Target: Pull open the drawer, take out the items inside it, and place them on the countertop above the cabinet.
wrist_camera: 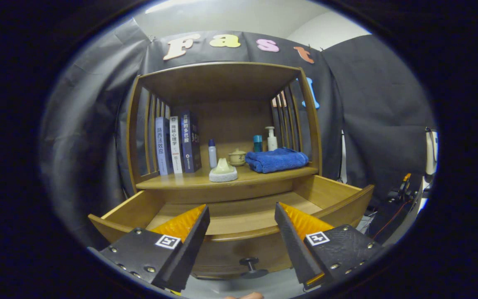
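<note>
While the drawer stands pulled out, the tongs hang wide apart above it, holding nothing.

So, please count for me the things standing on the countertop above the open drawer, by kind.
Books: 3
Bottles (spray, teal, pump): 3
Lidded cup: 1
Blue towel: 1
Pale cone-shaped item on a pad: 1
Total: 9
The gripper fingers are open, over the drawer.
</note>
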`<state>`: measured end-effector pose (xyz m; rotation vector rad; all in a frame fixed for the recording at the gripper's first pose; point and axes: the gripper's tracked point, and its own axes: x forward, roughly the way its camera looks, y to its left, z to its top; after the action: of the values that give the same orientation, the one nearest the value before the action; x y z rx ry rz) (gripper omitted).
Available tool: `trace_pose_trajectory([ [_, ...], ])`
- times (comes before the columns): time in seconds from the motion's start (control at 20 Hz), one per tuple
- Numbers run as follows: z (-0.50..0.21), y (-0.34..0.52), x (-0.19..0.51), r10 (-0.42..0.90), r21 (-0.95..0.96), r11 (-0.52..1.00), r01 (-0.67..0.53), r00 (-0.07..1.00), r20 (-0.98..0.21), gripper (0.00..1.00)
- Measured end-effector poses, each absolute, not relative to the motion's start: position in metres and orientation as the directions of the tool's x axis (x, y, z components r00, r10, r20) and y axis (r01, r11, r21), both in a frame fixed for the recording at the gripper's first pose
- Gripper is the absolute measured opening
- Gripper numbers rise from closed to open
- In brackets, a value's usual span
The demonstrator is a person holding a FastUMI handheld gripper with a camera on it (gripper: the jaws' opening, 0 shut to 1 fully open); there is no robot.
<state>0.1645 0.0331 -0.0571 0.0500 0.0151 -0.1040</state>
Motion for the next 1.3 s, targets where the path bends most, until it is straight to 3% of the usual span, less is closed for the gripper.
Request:
trace_pose_trajectory([
  [0.95,-0.082,0.035,0.130,-0.052,0.028,0.998,0.056,0.990,-0.134,0.94],
  [1.15,-0.076,0.034,0.130,-0.052,0.046,0.997,0.058,0.993,-0.108,0.94],
  [1.3,-0.091,0.044,0.137,-0.025,0.018,0.999,0.028,0.985,-0.169,0.94],
])
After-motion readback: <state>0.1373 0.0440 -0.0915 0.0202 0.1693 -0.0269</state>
